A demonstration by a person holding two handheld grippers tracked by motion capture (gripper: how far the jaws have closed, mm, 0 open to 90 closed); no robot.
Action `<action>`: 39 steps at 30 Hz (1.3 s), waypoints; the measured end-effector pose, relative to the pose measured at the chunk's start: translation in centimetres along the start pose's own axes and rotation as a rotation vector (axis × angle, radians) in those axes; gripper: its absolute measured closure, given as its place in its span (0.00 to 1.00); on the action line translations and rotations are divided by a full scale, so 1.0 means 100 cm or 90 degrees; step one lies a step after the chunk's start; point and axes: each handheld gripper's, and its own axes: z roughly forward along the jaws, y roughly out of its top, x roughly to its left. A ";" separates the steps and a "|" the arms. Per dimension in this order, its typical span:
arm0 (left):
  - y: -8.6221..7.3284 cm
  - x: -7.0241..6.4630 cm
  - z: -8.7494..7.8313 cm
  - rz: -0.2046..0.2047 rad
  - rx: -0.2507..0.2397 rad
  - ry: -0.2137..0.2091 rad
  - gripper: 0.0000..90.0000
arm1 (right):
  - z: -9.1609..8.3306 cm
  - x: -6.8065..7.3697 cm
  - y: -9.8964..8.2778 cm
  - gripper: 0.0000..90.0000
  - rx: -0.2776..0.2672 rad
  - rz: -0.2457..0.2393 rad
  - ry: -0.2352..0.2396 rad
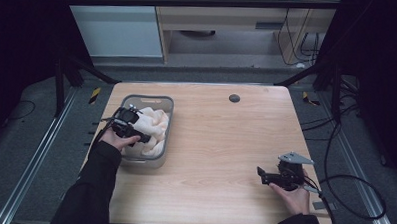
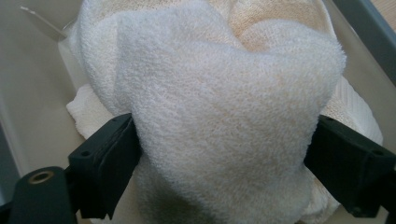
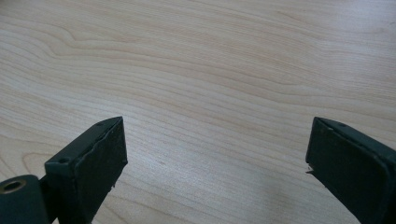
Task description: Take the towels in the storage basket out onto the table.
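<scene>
A cream-white towel [image 2: 219,116] is bunched up inside a grey plastic bin [image 1: 162,105] that stands at the left side of the wooden table [image 1: 220,143], and a thick fold of it is bracketed by the left gripper [image 1: 141,138], whose jaws are spread wide with the cloth bulging between them and pressing against both pads. The work is judged to be at its start: the fold is seated between the jaws but not yet squeezed flat, nothing has been lifted clear of the bin, and the whole pile is seen lying within its walls. What is left appears to be the closing of the jaws, the raising of the cloth over the rim and its setting down on the bare tabletop. The towel is soft, looped terry, plump and rounded where it folds, with a flatter ribbed weave showing on the layers behind it. The bin is smooth, shallow and round-cornered, with a handle slot in its far wall. The right gripper [image 1: 260,175] is held low at the near right of the table, its jaws spread apart and holding nothing, over pale, smooth wood grain. A small dark round disc [image 1: 234,98] is set in the tabletop near the far edge.
</scene>
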 end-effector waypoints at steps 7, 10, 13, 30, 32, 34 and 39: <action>0.000 0.000 0.004 -0.011 0.011 0.001 0.28 | 0.000 0.000 0.000 0.06 0.003 0.003 0.005; 0.001 0.001 0.004 -0.019 0.014 -0.001 0.33 | 0.000 0.000 0.000 0.06 0.004 0.003 0.005; 0.001 0.001 0.005 -0.023 0.020 0.003 0.41 | 0.000 0.000 0.000 0.06 0.005 0.003 0.005; 0.002 0.000 -0.009 -0.024 0.010 0.019 0.61 | 0.000 0.000 0.000 0.06 0.007 0.006 0.006; 0.002 0.002 -0.017 -0.027 -0.001 0.021 0.61 | 0.000 0.000 0.000 0.06 0.007 0.006 0.006; 0.002 0.002 -0.019 -0.032 -0.007 0.020 0.61 | 0.000 0.000 0.000 0.06 0.008 0.006 0.007; 0.003 0.005 -0.036 -0.037 -0.034 0.015 0.62 | 0.000 0.000 0.000 0.06 0.009 0.003 0.007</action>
